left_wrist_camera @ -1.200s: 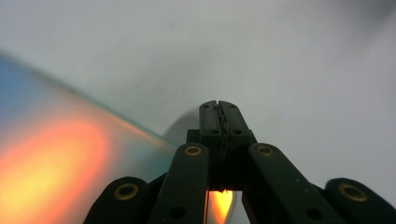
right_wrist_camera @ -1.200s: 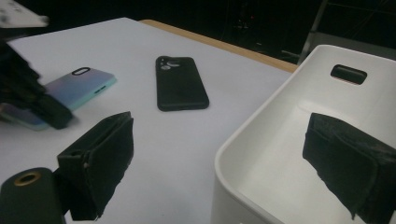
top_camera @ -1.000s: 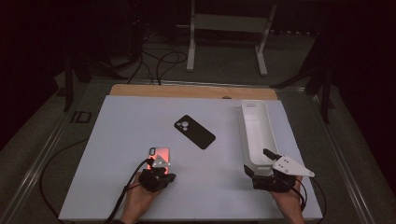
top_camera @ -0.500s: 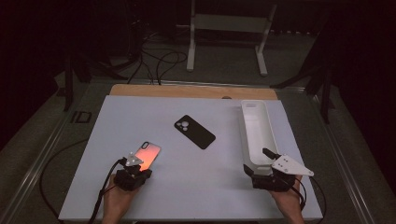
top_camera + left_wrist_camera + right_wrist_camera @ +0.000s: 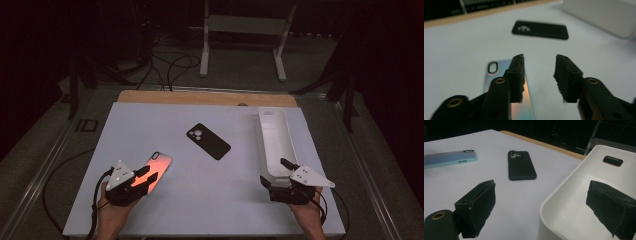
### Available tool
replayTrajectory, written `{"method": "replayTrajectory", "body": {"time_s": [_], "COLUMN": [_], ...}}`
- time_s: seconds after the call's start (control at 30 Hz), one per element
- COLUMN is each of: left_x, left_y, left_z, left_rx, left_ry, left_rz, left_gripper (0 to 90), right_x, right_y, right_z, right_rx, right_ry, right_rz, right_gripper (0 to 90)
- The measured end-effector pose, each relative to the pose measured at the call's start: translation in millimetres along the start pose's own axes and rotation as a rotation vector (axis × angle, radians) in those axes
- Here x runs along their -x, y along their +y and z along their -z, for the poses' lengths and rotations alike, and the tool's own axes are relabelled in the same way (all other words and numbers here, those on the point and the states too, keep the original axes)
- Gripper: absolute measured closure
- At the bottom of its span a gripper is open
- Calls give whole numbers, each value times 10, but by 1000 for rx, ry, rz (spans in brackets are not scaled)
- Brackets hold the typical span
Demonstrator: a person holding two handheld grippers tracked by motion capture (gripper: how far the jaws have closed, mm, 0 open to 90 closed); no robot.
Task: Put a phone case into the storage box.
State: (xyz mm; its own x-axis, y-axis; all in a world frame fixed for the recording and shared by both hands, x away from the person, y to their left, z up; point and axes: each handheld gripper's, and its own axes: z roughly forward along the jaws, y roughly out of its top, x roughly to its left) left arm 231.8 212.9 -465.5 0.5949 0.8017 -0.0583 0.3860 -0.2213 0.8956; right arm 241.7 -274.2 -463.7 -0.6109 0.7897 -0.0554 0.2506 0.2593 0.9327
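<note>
Overhead, orange glare [image 5: 150, 176] tints the teal-edged phone case [image 5: 450, 158].

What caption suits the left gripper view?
Left gripper, jaws open, above iridescent phone case; black phone case beyond.

Dim room, lit tabletop; close views blurred.

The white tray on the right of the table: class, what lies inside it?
The white tray holds nothing on the floor that shows, and a slot handle is cut in its far end wall. The right gripper covers its near end, so that corner stays unseen.
</note>
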Motion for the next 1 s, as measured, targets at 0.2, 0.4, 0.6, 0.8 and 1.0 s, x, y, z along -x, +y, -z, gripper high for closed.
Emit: {"method": "replayTrajectory", "body": {"time_s": [0.2, 0.4, 0.6, 0.8, 1.0], "left_x": [-99, -203, -272, -295, -294], "left_y": [-2, -54, -98, -110, -102], "left_z": [198, 271, 296, 302, 295], "left_rx": [77, 97, 110, 100, 86], "left_ry": [89, 153, 159, 173, 174], "left_rz": [35, 63, 77, 66, 69], "left_gripper": [218, 3, 2, 0, 0], "right_x": [16, 6, 7, -8, 2], "right_y": [-11, -21, -47, -56, -62], "right_z": [1, -8, -15, -22, -9], "right_rx": [6, 13, 18, 19, 20], "right_ry": [4, 20, 28, 32, 29], "right_rz": [-6, -10, -14, -13, -13], "right_gripper": [89, 89, 89, 89, 89]}}
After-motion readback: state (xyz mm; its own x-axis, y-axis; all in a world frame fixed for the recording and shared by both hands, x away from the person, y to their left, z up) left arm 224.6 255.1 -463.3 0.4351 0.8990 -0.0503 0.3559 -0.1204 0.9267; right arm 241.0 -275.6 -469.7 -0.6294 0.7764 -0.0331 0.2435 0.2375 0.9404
